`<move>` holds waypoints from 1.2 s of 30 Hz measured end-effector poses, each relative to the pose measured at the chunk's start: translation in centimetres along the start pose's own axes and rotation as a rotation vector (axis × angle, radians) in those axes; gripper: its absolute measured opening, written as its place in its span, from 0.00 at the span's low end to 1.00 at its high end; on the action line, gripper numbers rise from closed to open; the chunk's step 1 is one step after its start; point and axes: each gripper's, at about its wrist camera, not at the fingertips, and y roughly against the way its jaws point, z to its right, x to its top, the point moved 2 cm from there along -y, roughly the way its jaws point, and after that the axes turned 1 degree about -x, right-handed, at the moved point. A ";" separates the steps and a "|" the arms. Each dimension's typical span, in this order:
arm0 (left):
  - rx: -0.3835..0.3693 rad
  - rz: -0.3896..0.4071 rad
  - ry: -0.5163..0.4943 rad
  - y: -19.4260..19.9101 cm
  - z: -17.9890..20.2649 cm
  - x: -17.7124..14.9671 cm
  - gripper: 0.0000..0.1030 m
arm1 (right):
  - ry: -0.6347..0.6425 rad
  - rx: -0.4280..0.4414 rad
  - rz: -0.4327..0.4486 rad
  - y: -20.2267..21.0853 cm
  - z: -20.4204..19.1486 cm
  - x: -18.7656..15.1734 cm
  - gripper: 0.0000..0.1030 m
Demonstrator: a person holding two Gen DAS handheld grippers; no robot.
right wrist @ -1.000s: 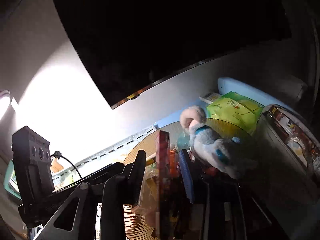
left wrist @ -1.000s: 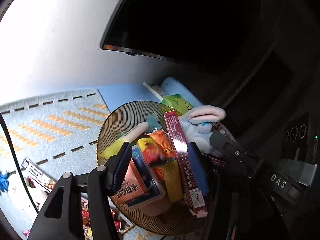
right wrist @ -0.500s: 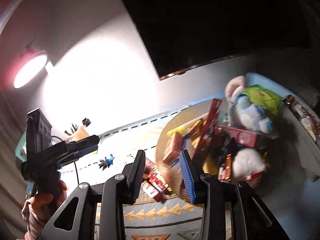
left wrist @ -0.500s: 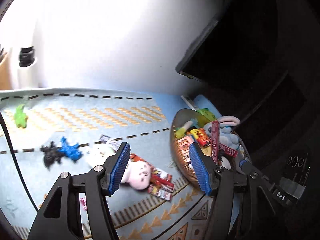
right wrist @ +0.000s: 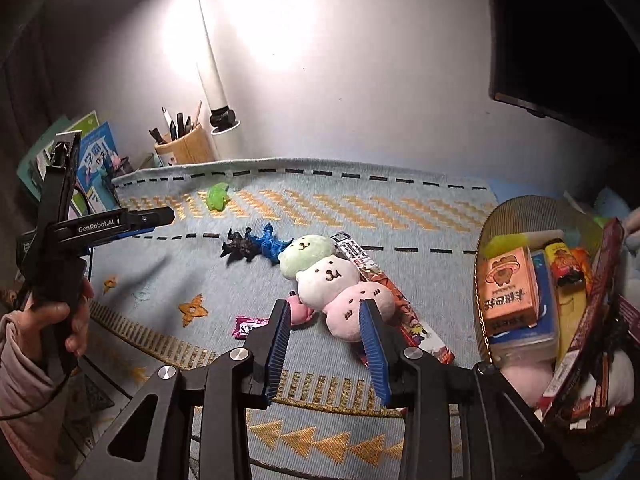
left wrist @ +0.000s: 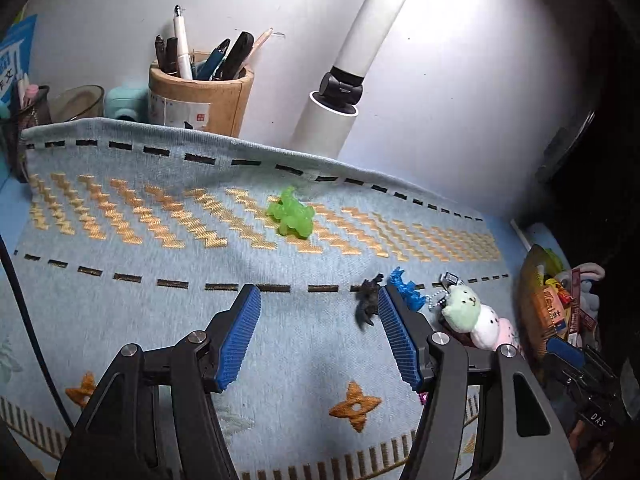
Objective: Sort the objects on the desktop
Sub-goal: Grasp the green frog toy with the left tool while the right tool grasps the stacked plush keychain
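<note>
On the blue woven mat (left wrist: pixel 132 320), a green dinosaur (left wrist: pixel 292 216) lies at the back. A black dinosaur (left wrist: pixel 368 304) and a blue one (left wrist: pixel 406 288) lie side by side. My left gripper (left wrist: pixel 319 294) hovers open over bare mat, the black dinosaur just inside its right finger. A three-part plush (right wrist: pixel 332 276) in green, white and pink lies on a snack strip (right wrist: pixel 384 292). My right gripper (right wrist: pixel 325 308) is open above the plush's pink end, gripping nothing. The round wicker basket (right wrist: pixel 496 216) at right holds snack boxes and toys. The left gripper (right wrist: pixel 168 214) shows at the left, held by a hand (right wrist: pixel 52 320).
A wooden pen pot (left wrist: pixel 200 96) and a white lamp post (left wrist: pixel 332 120) stand behind the mat. Books (right wrist: pixel 92 160) lean at the far left. A pink candy wrapper (right wrist: pixel 250 326) lies near my right gripper. A dark monitor (right wrist: pixel 560 40) hangs at top right.
Both grippers have drawn back from over the basket and swung left across the mat. The basket has slid from the middle of both views to the right edge.
</note>
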 end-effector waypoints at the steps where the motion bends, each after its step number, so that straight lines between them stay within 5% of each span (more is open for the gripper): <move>1: 0.018 -0.002 -0.011 -0.7 -0.1 0.4 0.58 | 0.023 -0.009 -0.005 -0.6 -0.1 0.3 0.34; 13: 0.120 -0.027 -0.143 -8.6 -0.6 4.3 0.58 | 0.172 -0.036 -0.068 -4.0 0.2 1.4 0.34; 23: 0.196 0.010 -0.286 -10.4 1.5 4.4 0.57 | 0.238 -0.020 -0.125 -6.5 -0.2 1.6 0.40; 28: 0.199 0.029 -0.252 -10.1 0.6 4.7 0.38 | 0.333 -0.027 -0.156 -7.2 -1.4 1.0 0.55; 34: 0.173 0.039 -0.237 -9.7 0.1 4.7 0.35 | 0.366 -0.182 -0.157 -9.4 -1.5 1.3 0.55; 36: 0.145 0.036 -0.236 -9.5 0.6 4.3 0.35 | 0.304 -0.174 -0.135 -9.3 -0.7 1.8 0.39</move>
